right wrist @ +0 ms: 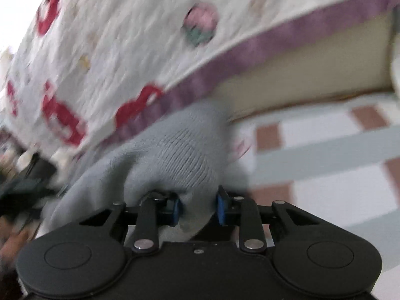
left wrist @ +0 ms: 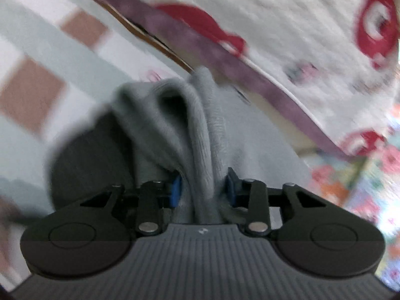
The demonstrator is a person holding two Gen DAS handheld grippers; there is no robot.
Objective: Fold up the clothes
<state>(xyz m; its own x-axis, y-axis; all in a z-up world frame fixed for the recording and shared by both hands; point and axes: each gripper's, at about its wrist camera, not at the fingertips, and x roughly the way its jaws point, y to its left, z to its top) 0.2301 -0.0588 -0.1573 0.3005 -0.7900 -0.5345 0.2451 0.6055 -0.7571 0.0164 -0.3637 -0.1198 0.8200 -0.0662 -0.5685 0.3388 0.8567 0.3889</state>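
Nearest in each wrist view, both sets of fingers are closed on cloth. The left gripper (left wrist: 203, 187) has its blue pads narrowed onto a thick ridge of the grey knitted garment (left wrist: 197, 125), which rises in a rolled fold straight ahead of it. The right gripper (right wrist: 198, 206) likewise pinches a bunched handful of the same grey knit (right wrist: 180, 155), with the cloth swelling just beyond the pads. The garment hangs between the two grips, apparently lifted clear of the tiled floor (left wrist: 37, 57) and close beside the edge of the bed (right wrist: 300, 80). In my judgement the step in hand is the pick-up: the item has been seized at two points and not yet spread. The next move calls for drawing the two grips apart to pull it flat, then laying it on the white quilt (left wrist: 287, 25) with red motifs and purple border. The knit looks soft, ribbed and crumpled; both views are blurred.
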